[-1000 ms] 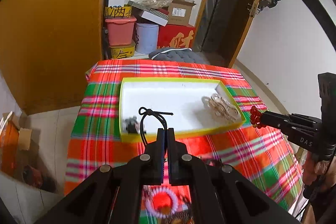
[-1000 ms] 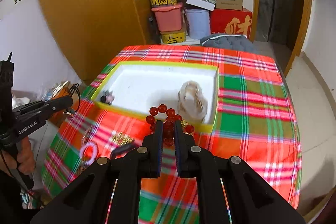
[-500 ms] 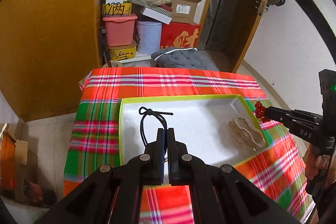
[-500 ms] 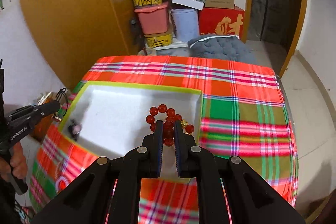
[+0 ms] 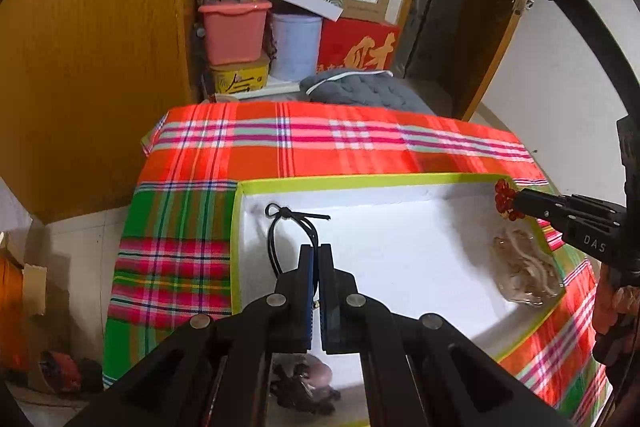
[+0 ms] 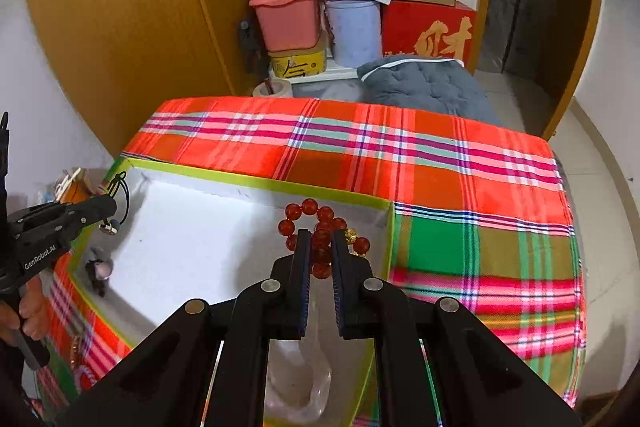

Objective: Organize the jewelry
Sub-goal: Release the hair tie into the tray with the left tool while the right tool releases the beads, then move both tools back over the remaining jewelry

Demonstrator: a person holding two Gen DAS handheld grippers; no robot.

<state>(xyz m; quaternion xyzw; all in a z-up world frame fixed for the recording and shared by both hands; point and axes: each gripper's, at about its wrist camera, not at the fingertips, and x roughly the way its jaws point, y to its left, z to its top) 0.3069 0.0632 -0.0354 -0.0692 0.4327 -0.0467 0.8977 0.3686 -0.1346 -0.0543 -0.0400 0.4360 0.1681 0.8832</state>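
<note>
Left wrist view first: our left gripper point(image 5: 315, 251) sits low centre of the frame with its fingers point(image 5: 306, 267) clenched on a black cord necklace point(image 5: 294, 227), whose loop stands up out of the tips toward the middle of the frame, knot at the top with its tail pointing right, so the long axis runs roughly bottom to top. It hangs over the left part of the white tray point(image 5: 440, 179) with the yellow-green rim, which sits on the plaid counter point(image 5: 280, 139). We'd guess the cord is light, limp and a bit slick, so pinching both strands low down like this seems right. At the right edge the right gripper point(image 5: 516, 203) comes in holding red beads, with a clear bag of pale jewelry point(image 5: 524, 269) lying in the tray just below it, and a dark clump point(image 5: 304, 385) shows at the bottom between the arms. Right wrist view: fingers point(image 6: 302, 255) are closed on a red bead bracelet point(image 6: 320, 231), its ring bunched above the tips at centre frame, over the tray's far right corner. Beads are hard and round, probably prone to rolling, and the string is floppy, so no real long axis there. A small dark trinket point(image 6: 98, 271) lies lower left in the tray.
</note>
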